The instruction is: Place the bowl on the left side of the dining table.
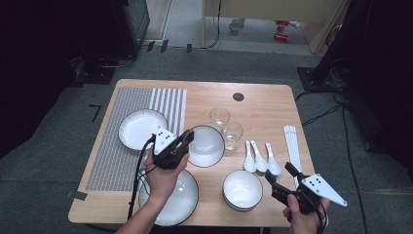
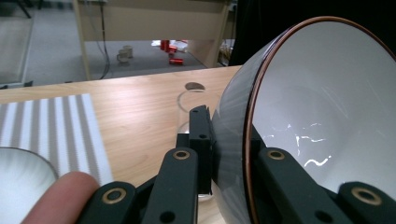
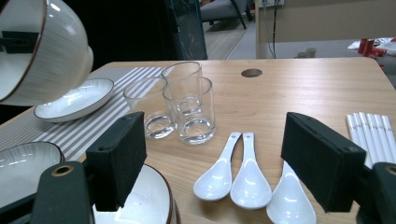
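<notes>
My left gripper [image 1: 189, 136] is shut on the rim of a white bowl with a brown edge [image 1: 208, 146], which it holds tilted above the table's middle. In the left gripper view the jaws [image 2: 233, 154] clamp the bowl's wall [image 2: 322, 107], one inside and one outside. The same bowl hangs at the upper left of the right gripper view [image 3: 46, 56]. My right gripper [image 1: 280, 172] stands open at the front right, beside a stack of white bowls [image 1: 242, 189]. Its pads [image 3: 119, 158] have nothing between them, and three white spoons [image 3: 247, 179] lie beyond.
A striped placemat [image 1: 122, 146] on the left carries a plate [image 1: 141, 127]. A larger plate [image 1: 170, 200] sits at the front edge under my left forearm. Clear glasses [image 1: 233, 135] stand mid-table, with white chopsticks [image 1: 292, 141] at the right and a cable hole [image 1: 238, 96] at the back.
</notes>
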Demonstrator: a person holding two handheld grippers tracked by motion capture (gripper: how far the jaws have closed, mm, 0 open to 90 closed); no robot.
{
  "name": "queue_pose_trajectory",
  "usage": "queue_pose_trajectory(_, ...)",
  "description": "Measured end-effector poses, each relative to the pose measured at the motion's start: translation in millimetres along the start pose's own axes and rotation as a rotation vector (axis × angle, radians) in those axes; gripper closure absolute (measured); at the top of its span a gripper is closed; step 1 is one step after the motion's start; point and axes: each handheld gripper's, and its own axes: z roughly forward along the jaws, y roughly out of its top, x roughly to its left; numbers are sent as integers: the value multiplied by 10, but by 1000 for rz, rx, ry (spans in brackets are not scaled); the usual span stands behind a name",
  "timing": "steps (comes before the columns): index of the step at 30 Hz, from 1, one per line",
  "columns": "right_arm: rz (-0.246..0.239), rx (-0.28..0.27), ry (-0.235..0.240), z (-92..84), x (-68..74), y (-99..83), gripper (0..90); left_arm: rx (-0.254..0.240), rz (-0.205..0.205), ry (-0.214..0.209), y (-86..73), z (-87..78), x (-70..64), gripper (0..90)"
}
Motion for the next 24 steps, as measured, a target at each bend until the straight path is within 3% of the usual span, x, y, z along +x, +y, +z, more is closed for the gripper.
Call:
queue_pose_trajectory(9,9,22,-18,54,-64,-61,228,-28,-6,51,5,-60,240,830)
queue_pose_trajectory(24,11,34,-69,98,-166,-155,254,-61,-56,127,27,-152,703,831)
